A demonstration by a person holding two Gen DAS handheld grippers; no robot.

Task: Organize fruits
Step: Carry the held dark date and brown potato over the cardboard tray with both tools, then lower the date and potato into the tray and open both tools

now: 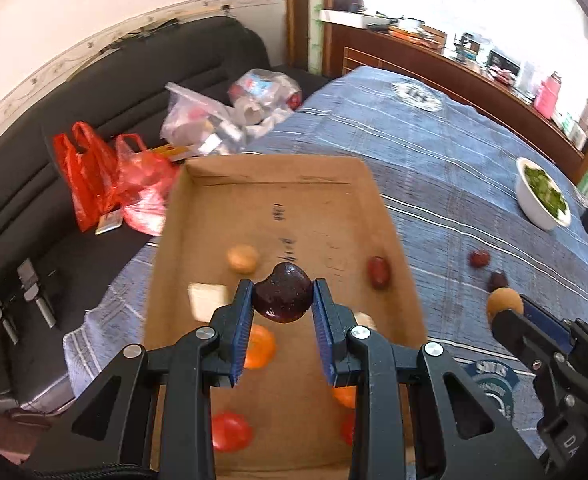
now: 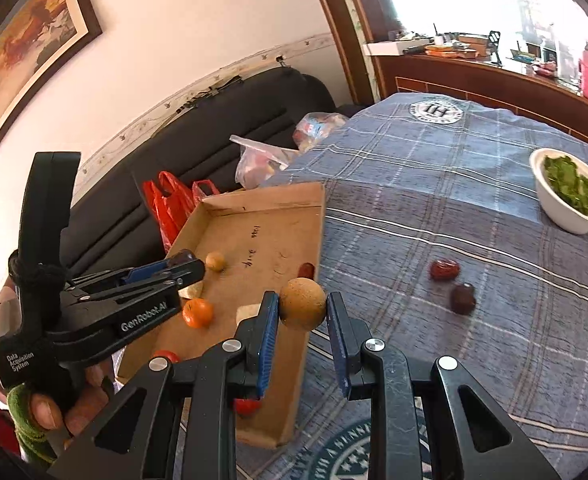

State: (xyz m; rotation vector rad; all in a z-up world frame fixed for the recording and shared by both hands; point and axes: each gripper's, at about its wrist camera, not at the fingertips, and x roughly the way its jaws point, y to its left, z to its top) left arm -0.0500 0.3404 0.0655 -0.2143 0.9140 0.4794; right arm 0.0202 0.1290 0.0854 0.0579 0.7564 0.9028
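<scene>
Two handheld tongs hover over a worktop (image 2: 434, 208) covered in a blue plaid cloth, each carrying a small fruit.

In the left wrist view, the left tongs (image 1: 283, 300) fill the lower centre of the frame, pinching a dark red jujube (image 1: 282, 298) between their blue pads. It hangs above a shallow cardboard tray (image 1: 278, 176) that runs up the middle of the frame. The fruit looks glossy, light and slightly wrinkled; it is probably firm under a thin skin, so a gentle squeeze across its narrow middle should hold it without bruising.

In the right wrist view, the right tongs (image 2: 303, 312) sit at lower centre, pinching a round tan longan (image 2: 303, 309) at its widest part. It hangs over the tray's right edge. Its shell appears dry, rough and brittle, and its roundness could let it roll out of a loose grip.

Already lying in the tray are another tan longan (image 1: 243, 258), a red jujube (image 1: 379, 272), small oranges (image 1: 259, 346) and red tomatoes (image 1: 231, 431).

Two more dark red jujubes (image 2: 445, 269) lie loose on the cloth at centre right of the right wrist view, close together and well apart from the tray. A white bowl of greens (image 2: 570, 192) stands at the upper right.
</scene>
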